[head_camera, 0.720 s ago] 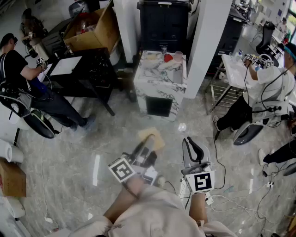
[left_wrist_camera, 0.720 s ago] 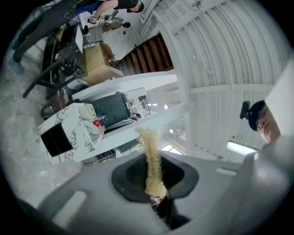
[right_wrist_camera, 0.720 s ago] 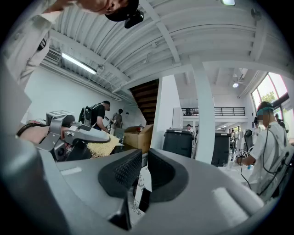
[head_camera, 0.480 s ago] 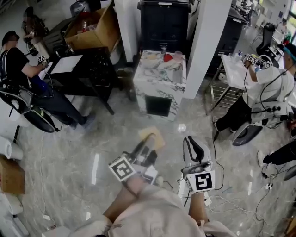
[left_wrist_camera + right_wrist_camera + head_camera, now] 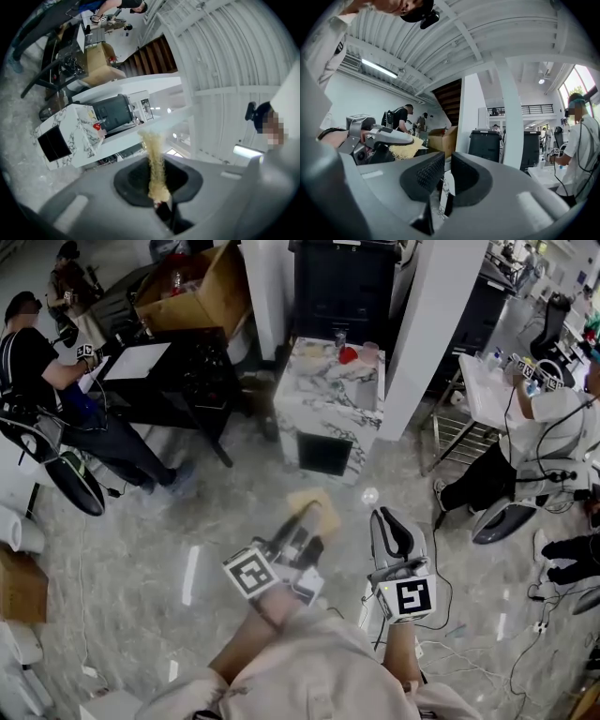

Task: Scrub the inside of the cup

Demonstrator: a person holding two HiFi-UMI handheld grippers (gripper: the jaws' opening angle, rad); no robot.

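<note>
My left gripper (image 5: 302, 529) is shut on a flat yellowish scrubbing sponge (image 5: 314, 510), held low over the marble floor. In the left gripper view the sponge (image 5: 153, 164) stands edge-on between the jaws of the left gripper (image 5: 158, 190). My right gripper (image 5: 390, 532) hangs beside it, jaws together with nothing in them. The right gripper view shows its pads (image 5: 429, 172) nearly touching, with the left gripper and the sponge (image 5: 406, 149) off to its left. A pinkish cup (image 5: 369, 352) stands on a small marble table (image 5: 323, 409) well ahead, next to a red object (image 5: 348, 355).
People sit on chairs at the left (image 5: 37, 381) and the right (image 5: 530, 427). A black desk (image 5: 169, 371), a cardboard box (image 5: 197, 296), a black bin (image 5: 342, 287) and a white pillar (image 5: 422, 334) surround the table. Cables (image 5: 469, 624) trail across the floor at the right.
The view has shifted slightly and the marble table sits a little nearer. Both grippers keep their grip and pose; the sponge stays in the left one.
</note>
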